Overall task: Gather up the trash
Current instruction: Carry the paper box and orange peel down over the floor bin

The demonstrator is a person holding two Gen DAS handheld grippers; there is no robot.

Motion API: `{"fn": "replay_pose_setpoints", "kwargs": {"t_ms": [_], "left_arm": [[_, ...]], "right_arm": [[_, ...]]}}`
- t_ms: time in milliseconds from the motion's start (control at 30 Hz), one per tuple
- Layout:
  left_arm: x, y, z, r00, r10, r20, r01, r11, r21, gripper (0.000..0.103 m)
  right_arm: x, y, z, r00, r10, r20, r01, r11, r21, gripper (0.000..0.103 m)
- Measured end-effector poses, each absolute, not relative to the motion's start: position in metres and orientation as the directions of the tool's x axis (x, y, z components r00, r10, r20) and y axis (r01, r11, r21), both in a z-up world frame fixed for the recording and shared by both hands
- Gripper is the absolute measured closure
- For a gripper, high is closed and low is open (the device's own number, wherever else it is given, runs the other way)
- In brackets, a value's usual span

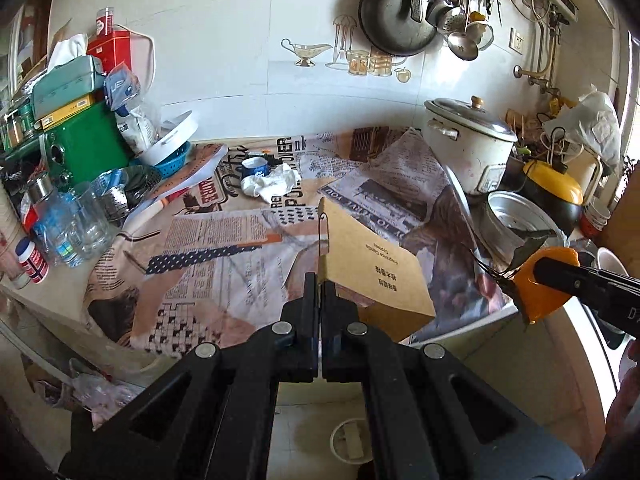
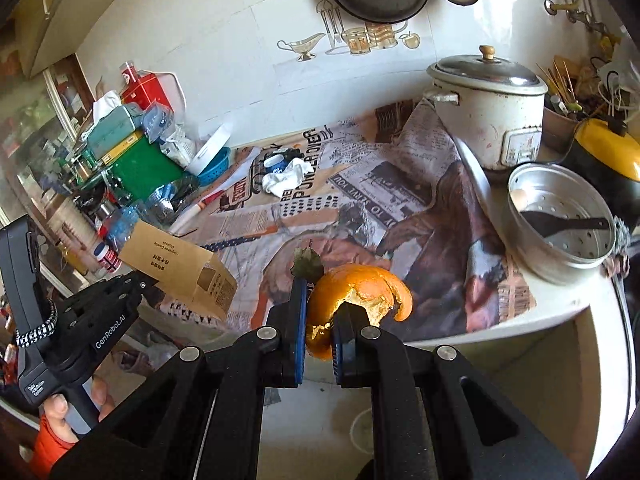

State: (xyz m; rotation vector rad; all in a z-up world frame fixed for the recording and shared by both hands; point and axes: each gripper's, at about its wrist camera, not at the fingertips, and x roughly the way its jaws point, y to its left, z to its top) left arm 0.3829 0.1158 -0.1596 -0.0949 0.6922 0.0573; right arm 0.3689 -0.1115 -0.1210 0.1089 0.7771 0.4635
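Two pinches: left hand-held gripper [image 1: 320, 280] clamps flat brown cardboard box [image 1: 372, 268]; right hand-held gripper [image 2: 320, 308] nips curled, pitted orange peel [image 2: 360, 288].

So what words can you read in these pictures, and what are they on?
"GenRobot.AI": on the side of the left gripper.
"POWER": on the newspaper-print tablecloth.
"TO SERVE YOU": also on the tablecloth, upside down.
The brown cardboard box, held by the left gripper, has small print, too small to read.
The orange peel in the right gripper has no words.
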Motion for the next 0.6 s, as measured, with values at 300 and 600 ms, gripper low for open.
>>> {"fn": "replay_pose_setpoints", "kwargs": {"t_ms": [300, 600], "left_arm": [[0.32, 0.127, -0.187, 0.687, -0.017, -0.726, -0.043, 0.997, -0.063, 0.103], [0.303, 0.108, -0.258, 0.599, -0.033, -0.8, -0.054, 0.995, -0.082, 0.103]], "right_arm": [[0.303, -0.092, -0.143, 0.573, 0.425, -0.701, -0.31, 0.904, 0.294, 0.093], [0.29, -0.09, -0.207, 0.5, 0.366, -0.785, -0.287, 0.925, 0.248, 0.093]]}}
